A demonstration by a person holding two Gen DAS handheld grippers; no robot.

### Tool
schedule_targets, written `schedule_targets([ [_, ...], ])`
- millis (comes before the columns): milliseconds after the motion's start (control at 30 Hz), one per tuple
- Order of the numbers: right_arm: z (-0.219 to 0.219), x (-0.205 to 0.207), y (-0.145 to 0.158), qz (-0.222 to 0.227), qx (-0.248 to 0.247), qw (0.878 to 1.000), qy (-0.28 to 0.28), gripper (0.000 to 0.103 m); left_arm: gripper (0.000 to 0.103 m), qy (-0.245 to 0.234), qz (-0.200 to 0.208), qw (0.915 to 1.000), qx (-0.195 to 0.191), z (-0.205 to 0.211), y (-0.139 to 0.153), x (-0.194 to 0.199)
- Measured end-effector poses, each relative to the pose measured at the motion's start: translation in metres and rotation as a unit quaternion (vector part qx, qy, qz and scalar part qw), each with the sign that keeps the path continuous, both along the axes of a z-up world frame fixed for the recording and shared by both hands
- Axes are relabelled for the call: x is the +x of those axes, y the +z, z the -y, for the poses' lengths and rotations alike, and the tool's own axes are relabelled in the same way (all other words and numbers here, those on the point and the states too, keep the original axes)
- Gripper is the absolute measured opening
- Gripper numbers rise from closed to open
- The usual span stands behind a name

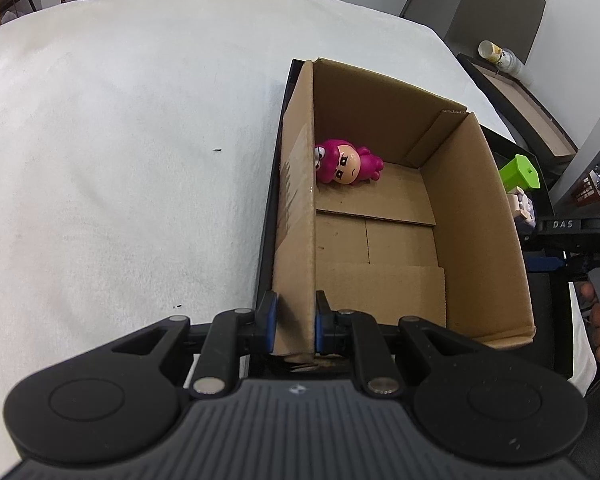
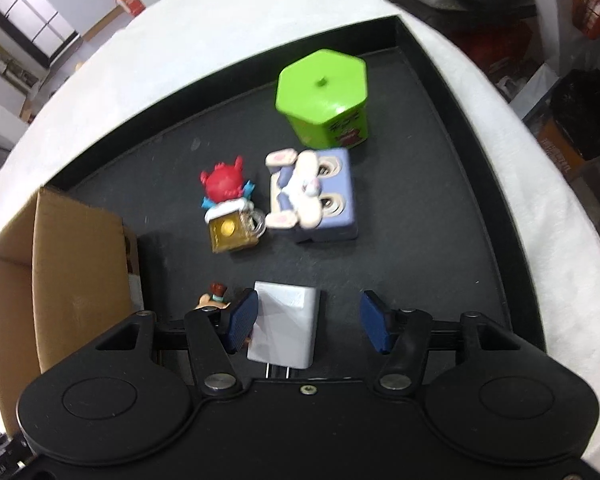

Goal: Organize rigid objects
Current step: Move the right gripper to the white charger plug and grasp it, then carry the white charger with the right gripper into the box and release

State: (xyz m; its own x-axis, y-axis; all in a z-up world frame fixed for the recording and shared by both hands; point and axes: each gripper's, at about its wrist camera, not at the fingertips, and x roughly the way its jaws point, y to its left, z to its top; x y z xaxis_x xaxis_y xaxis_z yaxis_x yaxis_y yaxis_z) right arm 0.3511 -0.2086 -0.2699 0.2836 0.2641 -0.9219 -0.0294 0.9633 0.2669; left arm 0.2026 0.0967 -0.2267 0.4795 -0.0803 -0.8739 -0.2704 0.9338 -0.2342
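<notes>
The left tool [image 1: 296, 322] pinches the near wall of the cardboard box [image 1: 300, 216] — pink figurine [image 1: 346, 164] inside at the far end — while the right tool [image 2: 308, 322], spread, straddles the white charger [image 2: 285, 326] on the black tray [image 2: 440, 208].

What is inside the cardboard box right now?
The cardboard box holds one pink figurine, lying on its side against the left wall at the far end. The rest of the visible floor is bare flaps. The near edge, behind the left claw clamping the wall, is hidden.
</notes>
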Motion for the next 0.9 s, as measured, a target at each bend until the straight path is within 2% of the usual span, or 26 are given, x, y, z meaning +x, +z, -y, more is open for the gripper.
schedule_targets([
  [300,-0.021,-0.01,-0.004,0.001,-0.042,0.998,0.05,0.057,0.016,0.0,0.0,1.0,0.0,0.0,0.0,0.0],
  [333,-0.024,-0.012,-0.003,0.009,-0.055,0.997,0.06,0.052,0.016,0.0,0.0,1.0,0.0,0.0,0.0,-0.001],
  [367,-0.027,-0.014,-0.003,0.014,-0.063,0.996,0.066,0.042,0.016,0.0,0.0,1.0,0.0,0.0,0.0,-0.001],
  [433,-0.027,-0.016,-0.002,0.019,-0.074,0.995,0.064,0.037,0.016,-0.002,0.0,1.0,0.002,0.0,0.0,-0.001],
  [633,-0.014,-0.021,0.001,0.016,-0.065,0.997,0.04,0.037,0.016,-0.002,0.0,1.0,0.003,0.001,0.0,-0.001],
  [900,-0.013,-0.03,0.017,0.029,-0.052,0.997,0.042,0.036,0.016,-0.004,0.0,1.0,0.0,0.0,0.0,-0.001],
])
